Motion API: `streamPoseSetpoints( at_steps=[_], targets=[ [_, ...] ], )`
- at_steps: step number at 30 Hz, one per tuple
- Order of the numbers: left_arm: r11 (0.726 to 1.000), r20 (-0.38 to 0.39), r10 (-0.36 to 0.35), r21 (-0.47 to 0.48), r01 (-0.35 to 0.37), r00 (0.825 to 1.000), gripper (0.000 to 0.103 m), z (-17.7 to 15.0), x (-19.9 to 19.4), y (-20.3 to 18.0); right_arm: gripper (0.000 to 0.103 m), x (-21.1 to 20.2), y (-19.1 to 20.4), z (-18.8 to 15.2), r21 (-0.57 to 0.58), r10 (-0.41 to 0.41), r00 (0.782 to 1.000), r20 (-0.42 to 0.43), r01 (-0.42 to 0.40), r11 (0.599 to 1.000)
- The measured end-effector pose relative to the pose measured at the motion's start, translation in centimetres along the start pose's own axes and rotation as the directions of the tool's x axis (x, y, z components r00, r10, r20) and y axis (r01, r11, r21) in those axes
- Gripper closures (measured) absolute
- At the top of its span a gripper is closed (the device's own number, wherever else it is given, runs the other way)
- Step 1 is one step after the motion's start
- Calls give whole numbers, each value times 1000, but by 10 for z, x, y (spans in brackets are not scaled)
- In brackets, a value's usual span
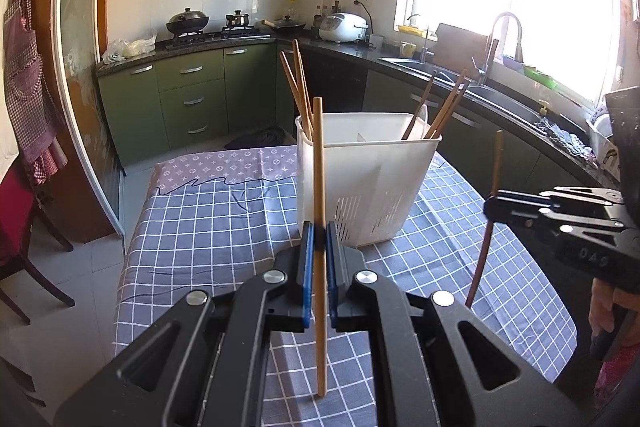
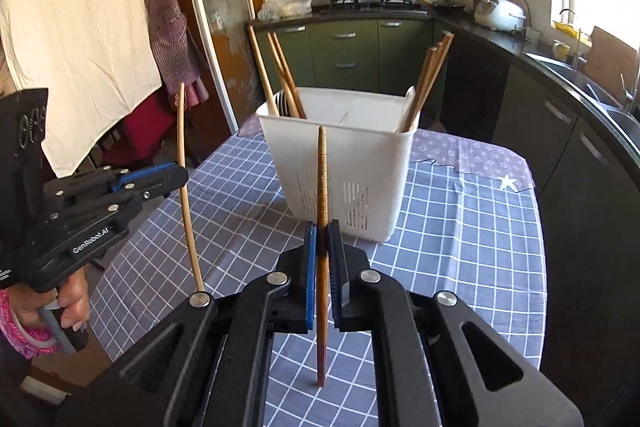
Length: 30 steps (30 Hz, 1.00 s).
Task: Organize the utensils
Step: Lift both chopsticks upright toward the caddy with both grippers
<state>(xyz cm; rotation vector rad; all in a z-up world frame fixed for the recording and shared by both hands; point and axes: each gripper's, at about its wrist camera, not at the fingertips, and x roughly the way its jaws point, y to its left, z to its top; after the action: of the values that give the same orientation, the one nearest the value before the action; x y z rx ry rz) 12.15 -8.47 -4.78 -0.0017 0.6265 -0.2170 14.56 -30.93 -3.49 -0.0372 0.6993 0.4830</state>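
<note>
A white plastic utensil holder stands on the checked tablecloth, with several light chopsticks in its left compartment and several dark ones in its right. My left gripper is shut on a light wooden chopstick, held upright just in front of the holder. My right gripper is shut on a dark brown chopstick, upright, near the holder. The right gripper also shows in the left wrist view, and the left gripper shows in the right wrist view.
The table has a blue checked cloth with a purple patterned cloth at its far end. Green kitchen cabinets, a stove and a sink counter lie beyond. A red chair stands at the left.
</note>
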Motion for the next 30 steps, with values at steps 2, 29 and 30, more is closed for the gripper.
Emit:
streamPoseSetpoints(
  at_steps=[2,29,30],
  targets=[
    [1000,3,0,5,0,1000,97,0,-1,0,96,-11,-5,-5,16,-11,1000,24,11,1000],
    [1000,20,-9,25,9,1000,97,4,-14,-4,96,-22,-9,-16,32,9,999,44,-10,999],
    [1000,20,-10,27,10,1000,97,5,-14,-5,96,-22,-9,-16,31,8,999,43,-9,999]
  ],
)
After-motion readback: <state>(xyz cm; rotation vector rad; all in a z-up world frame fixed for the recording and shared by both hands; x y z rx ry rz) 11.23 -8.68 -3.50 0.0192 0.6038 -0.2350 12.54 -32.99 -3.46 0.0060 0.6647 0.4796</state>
